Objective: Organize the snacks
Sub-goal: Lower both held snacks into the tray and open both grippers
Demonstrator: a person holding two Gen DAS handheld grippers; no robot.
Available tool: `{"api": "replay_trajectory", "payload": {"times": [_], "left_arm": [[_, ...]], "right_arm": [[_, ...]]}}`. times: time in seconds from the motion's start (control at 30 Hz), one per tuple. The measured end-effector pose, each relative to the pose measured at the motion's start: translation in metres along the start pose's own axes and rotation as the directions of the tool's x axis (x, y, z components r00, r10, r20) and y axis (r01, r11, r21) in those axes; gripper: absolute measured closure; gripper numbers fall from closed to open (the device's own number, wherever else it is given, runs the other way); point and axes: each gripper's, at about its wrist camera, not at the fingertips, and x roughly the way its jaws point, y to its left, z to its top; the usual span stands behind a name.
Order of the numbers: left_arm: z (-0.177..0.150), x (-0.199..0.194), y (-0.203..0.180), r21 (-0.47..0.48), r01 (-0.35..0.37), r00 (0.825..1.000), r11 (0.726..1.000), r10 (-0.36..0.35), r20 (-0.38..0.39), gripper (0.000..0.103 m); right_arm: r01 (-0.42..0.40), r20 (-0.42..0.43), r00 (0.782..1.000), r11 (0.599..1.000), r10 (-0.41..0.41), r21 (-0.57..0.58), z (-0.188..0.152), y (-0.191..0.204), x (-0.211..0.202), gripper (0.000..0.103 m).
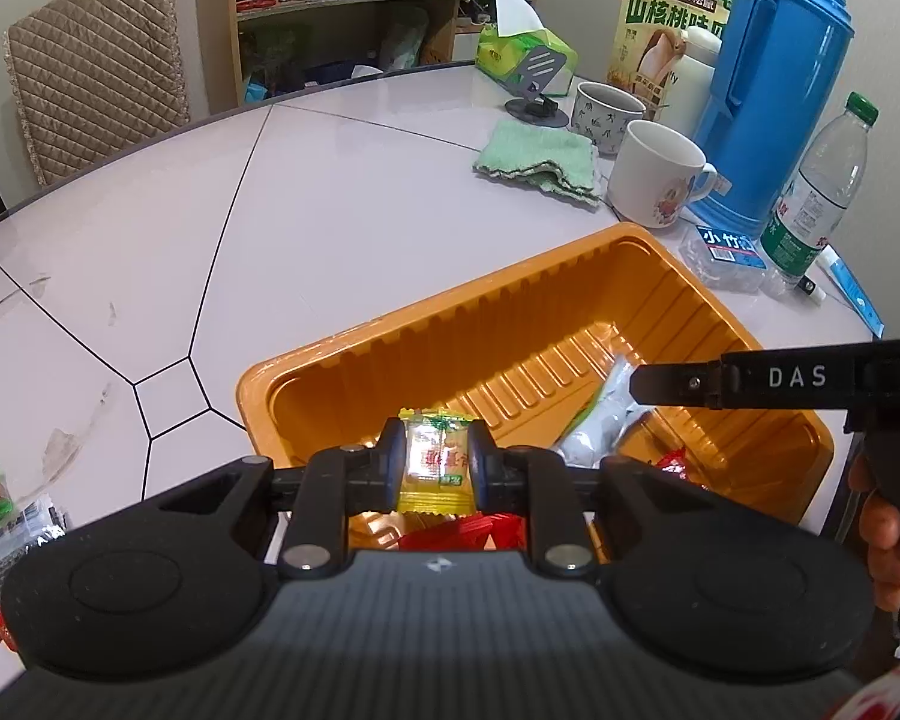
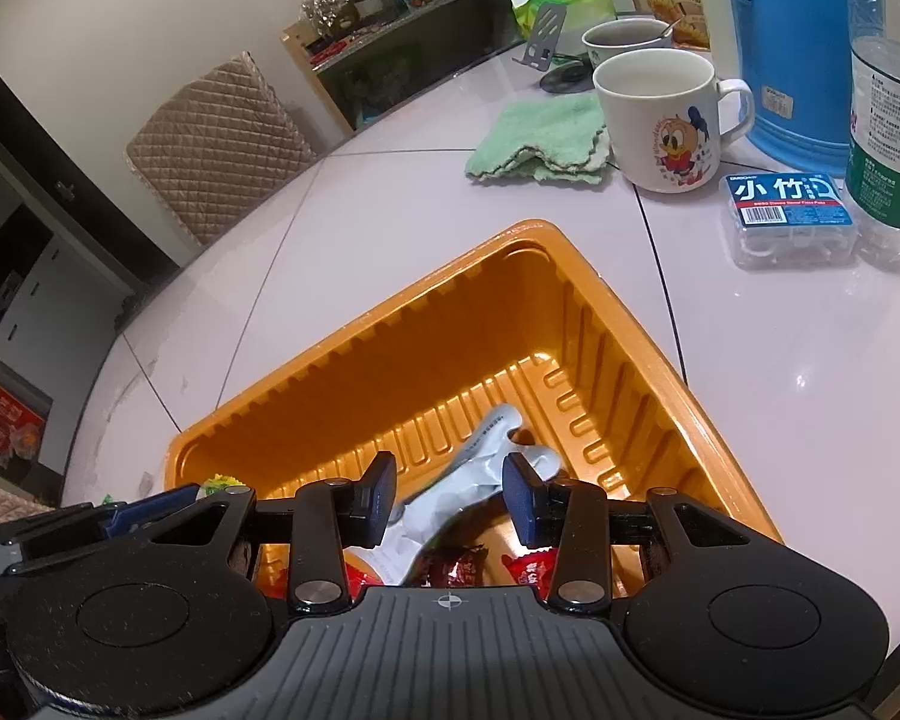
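Observation:
An orange tray [image 1: 570, 276] [image 2: 390, 324] sits on the white table, with red packets [image 1: 468, 531] [image 2: 450, 564] lying in its near end. My left gripper [image 1: 437, 462] is shut on a small yellow candy packet [image 1: 435, 468], held over the tray's near edge. In the right wrist view that gripper shows at the lower left, with the candy's green-yellow top [image 2: 222, 483] peeking out. My right gripper [image 2: 450, 498] is low inside the tray. Its jaws stand partly apart, pinching a pale grey-white packet [image 2: 480, 450] [image 1: 600, 420]. From the left wrist view its black finger [image 1: 666, 387] reaches in from the right.
Behind the tray are a green cloth [image 1: 537, 159], two mugs [image 1: 654, 171] [image 1: 606, 114], a blue thermos [image 1: 774, 84], a water bottle [image 1: 822, 192], a clear floss box [image 2: 792, 216] and a tissue pack [image 1: 525, 54]. Loose snack packets [image 1: 6, 516] lie at the table's left. A quilted chair [image 1: 96, 60] stands beyond.

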Motion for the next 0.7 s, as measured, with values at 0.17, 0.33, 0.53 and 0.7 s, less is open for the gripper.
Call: {"api": "replay_trajectory", "payload": {"times": [0.17, 0.33, 0.53, 0.7], "left_arm": [[0.0022, 0.0027, 0.0016, -0.001, 0.004, 1.0, 1.0, -0.004, -0.005, 0.083], [0.0044, 0.0049, -0.0002, 0.005, 0.008, 1.0, 1.0, -0.008, -0.004, 0.083], [0.0058, 0.0047, -0.001, 0.011, 0.009, 1.0, 1.0, -0.009, 0.002, 0.079], [0.0058, 0.004, -0.0013, 0.007, 0.012, 1.0, 1.0, -0.012, 0.0, 0.077]], "right_arm": [[0.006, -0.006, 1.0, 1.0, -0.006, -0.002, -0.0007, 0.0008, 0.0009, 0.063], [0.018, -0.003, 1.0, 1.0, -0.018, -0.023, 0.0, 0.0032, 0.0015, 0.063], [0.021, 0.004, 1.0, 0.999, -0.021, -0.033, -0.0002, 0.005, -0.0001, 0.063], [0.025, 0.006, 1.0, 0.999, -0.024, -0.039, -0.0012, 0.0063, -0.001, 0.063]]}}
